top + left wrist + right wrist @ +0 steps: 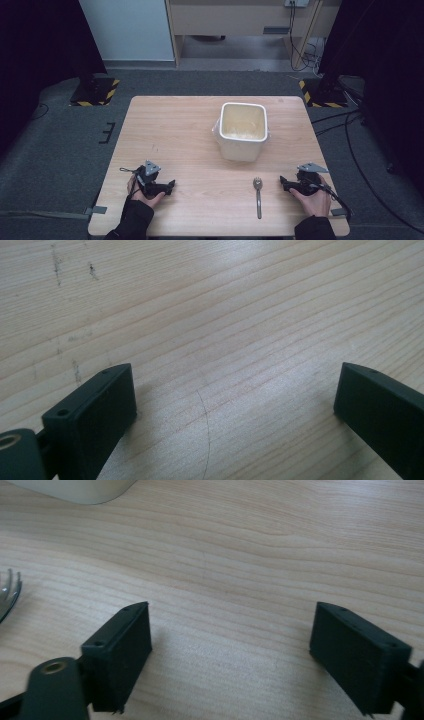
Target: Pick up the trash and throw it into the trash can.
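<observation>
Resting: both claws lie on the desk [165, 125], nothing between their jaws.
Left claw [170, 187]: jaws spread wide over bare wood, well left of the fork.
Right claw [283, 181]: jaws gaping, just right of the fork.
Fork [258, 195]: flat on the desk near its front edge, tines toward the tub, handle toward the person.
Handling: likely light, stiff, slick metal; lying flat, hard to pinch. Best taken across the handle's middle.
Tub [243, 131]: white, open, beyond the fork, well apart.
Obstacles: none between right claw and fork.
</observation>
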`<state>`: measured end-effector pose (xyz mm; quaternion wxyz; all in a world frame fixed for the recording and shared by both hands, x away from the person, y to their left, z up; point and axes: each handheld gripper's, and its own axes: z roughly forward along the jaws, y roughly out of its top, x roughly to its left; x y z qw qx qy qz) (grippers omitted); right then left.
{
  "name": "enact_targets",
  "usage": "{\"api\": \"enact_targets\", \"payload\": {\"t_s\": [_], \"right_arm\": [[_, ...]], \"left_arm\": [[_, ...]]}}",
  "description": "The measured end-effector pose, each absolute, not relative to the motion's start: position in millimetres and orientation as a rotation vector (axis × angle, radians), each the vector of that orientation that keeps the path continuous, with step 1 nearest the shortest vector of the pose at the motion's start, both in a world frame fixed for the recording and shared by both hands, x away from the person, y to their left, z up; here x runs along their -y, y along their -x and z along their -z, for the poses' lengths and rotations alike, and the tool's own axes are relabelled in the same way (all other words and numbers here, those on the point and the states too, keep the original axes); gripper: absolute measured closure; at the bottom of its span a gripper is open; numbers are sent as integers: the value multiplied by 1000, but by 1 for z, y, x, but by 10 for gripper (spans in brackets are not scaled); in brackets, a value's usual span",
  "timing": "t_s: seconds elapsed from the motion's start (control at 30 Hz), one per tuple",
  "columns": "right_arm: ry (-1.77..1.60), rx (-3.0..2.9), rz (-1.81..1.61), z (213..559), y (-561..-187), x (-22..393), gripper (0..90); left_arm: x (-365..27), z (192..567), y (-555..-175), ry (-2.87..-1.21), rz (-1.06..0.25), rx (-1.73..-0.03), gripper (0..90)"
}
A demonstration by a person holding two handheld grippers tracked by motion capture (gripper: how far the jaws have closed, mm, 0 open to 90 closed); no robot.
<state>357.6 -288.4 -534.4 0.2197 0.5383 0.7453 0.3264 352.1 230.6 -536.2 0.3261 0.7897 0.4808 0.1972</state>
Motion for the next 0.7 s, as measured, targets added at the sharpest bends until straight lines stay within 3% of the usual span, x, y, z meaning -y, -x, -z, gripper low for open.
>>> {"api": "enact_targets", "payload": {"t_s": [0.7], "right_arm": [[-1437,-1951,-1067,503,-337,283,205]], "left_arm": [[-231,536,-352,-2070,-516,-1260,21]]}}
